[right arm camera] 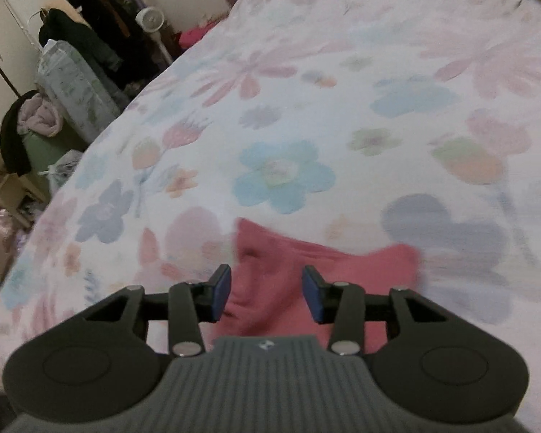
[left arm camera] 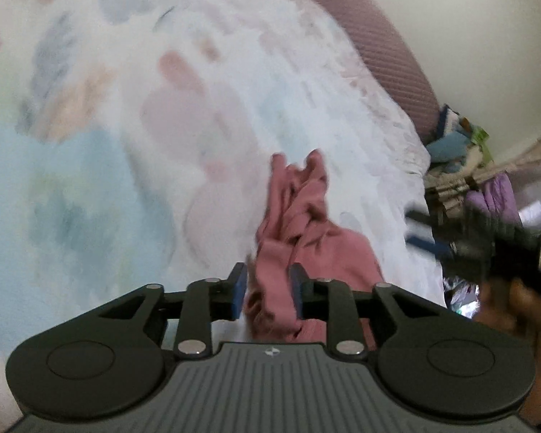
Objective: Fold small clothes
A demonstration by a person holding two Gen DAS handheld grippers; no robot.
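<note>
A small pink garment (left arm camera: 299, 223) lies bunched on the floral bedspread (left arm camera: 126, 108). My left gripper (left arm camera: 268, 288) is shut on a fold of it, the cloth pinched between the blue pads and trailing forward in wrinkles. In the right wrist view the same pink garment (right arm camera: 306, 267) lies flatter on the bedspread (right arm camera: 306, 108). My right gripper (right arm camera: 267, 292) is open just above the garment's near part, its blue pads apart with pink cloth showing between them. The right gripper also shows blurred at the right edge of the left wrist view (left arm camera: 487, 249).
A mauve headboard (left arm camera: 378, 36) runs along the bed's far side. Piled clothes and clutter (left arm camera: 461, 158) sit past the bed's edge. In the right wrist view a clothes rack (right arm camera: 101, 11), a fan (right arm camera: 149, 18) and bags (right arm camera: 72, 83) stand left of the bed.
</note>
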